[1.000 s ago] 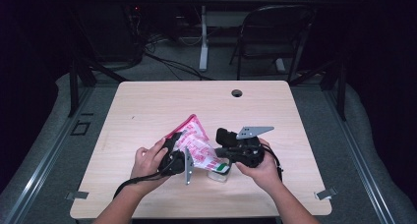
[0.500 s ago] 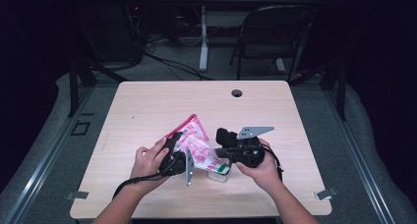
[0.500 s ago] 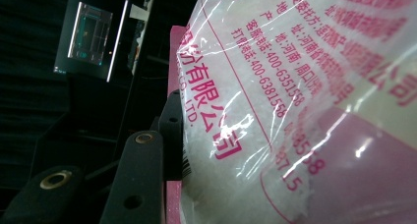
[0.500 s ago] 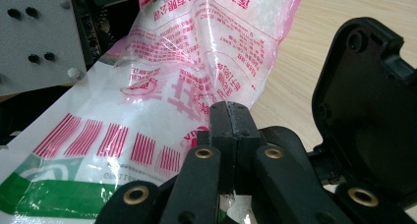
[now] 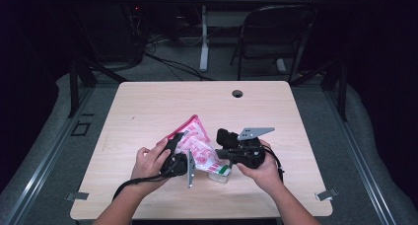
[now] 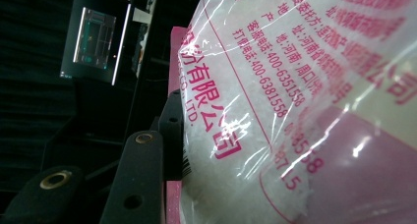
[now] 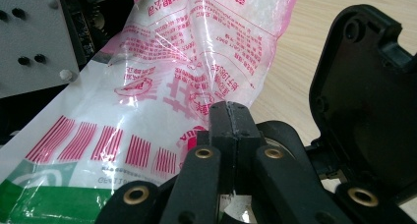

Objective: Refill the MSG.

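Note:
A clear plastic bag [image 5: 197, 146] printed in pink and holding white granules lies tilted over the front middle of the wooden table [image 5: 148, 106]. My left gripper [image 5: 178, 142] grips its upper, pink-edged part. In the left gripper view the bag [image 6: 295, 111] bulges against one black finger [image 6: 142, 180], and the other finger is hidden behind the bag. My right gripper [image 5: 220, 153] comes in from the right at the bag's lower end. In the right gripper view its jaws [image 7: 230, 117] meet on a fold of the bag's film [image 7: 162, 86].
A round cable hole [image 5: 237, 93] sits near the table's far edge. A dark folding chair [image 5: 276, 32] and cables stand on the floor beyond. Metal clamps [image 5: 325, 194] mark the table's front corners. The left gripper's grey plate [image 7: 29, 42] shows close by in the right gripper view.

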The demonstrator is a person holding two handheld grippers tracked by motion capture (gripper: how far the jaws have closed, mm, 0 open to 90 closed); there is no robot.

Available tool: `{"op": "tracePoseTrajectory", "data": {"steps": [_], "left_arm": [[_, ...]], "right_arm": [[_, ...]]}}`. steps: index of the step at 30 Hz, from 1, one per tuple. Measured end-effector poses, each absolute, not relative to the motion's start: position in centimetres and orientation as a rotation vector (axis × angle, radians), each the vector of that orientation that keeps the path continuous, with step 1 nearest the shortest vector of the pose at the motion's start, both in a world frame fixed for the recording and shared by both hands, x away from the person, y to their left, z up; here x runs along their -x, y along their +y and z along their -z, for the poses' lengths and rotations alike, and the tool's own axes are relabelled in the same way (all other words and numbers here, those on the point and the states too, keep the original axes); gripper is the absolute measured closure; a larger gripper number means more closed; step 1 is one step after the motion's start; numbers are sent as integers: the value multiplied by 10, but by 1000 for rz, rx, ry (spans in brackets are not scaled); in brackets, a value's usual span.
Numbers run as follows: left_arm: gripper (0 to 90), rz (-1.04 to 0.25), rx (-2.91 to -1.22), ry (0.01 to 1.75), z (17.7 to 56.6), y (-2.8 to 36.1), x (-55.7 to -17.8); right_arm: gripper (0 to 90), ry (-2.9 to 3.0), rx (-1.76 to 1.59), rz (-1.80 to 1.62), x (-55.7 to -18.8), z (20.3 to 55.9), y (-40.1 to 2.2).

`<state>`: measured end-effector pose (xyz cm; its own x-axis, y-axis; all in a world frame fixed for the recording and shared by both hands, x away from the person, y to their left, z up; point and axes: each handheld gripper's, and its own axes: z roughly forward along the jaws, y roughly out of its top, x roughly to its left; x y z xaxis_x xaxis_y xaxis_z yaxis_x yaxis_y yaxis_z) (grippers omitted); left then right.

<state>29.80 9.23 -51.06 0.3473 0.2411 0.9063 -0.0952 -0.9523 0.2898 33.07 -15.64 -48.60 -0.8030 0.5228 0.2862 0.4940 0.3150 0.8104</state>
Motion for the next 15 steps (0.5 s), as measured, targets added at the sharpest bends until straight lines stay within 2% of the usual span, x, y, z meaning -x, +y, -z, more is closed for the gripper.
{"op": "tracePoseTrajectory", "data": {"steps": [15], "left_arm": [[604, -1679, -2323, 84, 507, 91, -297]], "right_arm": [[900, 2524, -975, -1536, -330, 486, -157]]}}
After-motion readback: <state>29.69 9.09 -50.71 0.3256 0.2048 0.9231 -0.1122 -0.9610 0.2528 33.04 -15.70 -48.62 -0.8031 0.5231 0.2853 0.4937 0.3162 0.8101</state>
